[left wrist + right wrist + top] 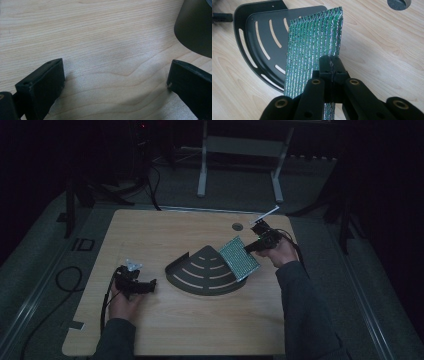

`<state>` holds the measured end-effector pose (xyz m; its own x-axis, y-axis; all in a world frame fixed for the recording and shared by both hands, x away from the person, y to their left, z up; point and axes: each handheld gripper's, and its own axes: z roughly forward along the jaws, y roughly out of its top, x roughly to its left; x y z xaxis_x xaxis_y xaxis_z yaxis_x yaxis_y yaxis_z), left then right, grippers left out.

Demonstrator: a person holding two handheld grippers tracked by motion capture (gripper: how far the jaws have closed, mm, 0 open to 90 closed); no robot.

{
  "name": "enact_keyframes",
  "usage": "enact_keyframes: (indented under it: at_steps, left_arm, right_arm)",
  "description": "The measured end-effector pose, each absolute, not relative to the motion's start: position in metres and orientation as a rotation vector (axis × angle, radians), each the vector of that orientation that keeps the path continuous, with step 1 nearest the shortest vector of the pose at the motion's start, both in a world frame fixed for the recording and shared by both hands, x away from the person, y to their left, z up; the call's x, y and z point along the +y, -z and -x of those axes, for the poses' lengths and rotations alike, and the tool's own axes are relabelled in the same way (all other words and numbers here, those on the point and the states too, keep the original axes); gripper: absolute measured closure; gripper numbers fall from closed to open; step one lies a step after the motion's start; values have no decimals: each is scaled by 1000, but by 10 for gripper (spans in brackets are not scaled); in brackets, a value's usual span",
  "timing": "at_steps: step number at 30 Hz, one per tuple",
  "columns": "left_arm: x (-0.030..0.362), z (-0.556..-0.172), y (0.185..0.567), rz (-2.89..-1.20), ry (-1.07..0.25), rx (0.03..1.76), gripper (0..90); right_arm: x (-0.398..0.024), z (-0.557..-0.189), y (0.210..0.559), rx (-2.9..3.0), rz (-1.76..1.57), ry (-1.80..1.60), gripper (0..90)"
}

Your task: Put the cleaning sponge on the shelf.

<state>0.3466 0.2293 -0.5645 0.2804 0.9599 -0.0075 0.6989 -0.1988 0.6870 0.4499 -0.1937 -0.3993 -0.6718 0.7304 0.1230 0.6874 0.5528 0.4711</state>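
A dark fan-shaped slotted tray (202, 272) lies at the middle of the wooden table (165, 235). My right gripper (248, 249) is shut on a green-and-silver ribbed sheet (240, 257), which tilts over the tray's right edge. In the right gripper view the sheet (312, 50) stands edge-up from the closed jaws of my right gripper (332, 65), with the tray (259, 37) behind it. My left gripper (152, 284) rests low at the table's left, pointing toward the tray. In the left gripper view the left gripper (115, 75) is open over bare wood, the tray's rim (195, 27) at upper right.
A round grey grommet (237, 226) sits in the table near the back edge, also seen as a grey disc (398, 3). Cables (67, 280) trail on the floor at left. A white desk frame (240, 150) stands beyond the table.
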Motion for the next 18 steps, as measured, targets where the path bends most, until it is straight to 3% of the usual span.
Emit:
enact_keyframes:
  at_steps: [18]
  left_arm:
    - [229, -347, 565, -1974, -580, 1482, 17]
  right_arm:
    - [-178, -457, 409, 2712, -1189, -737, 896]
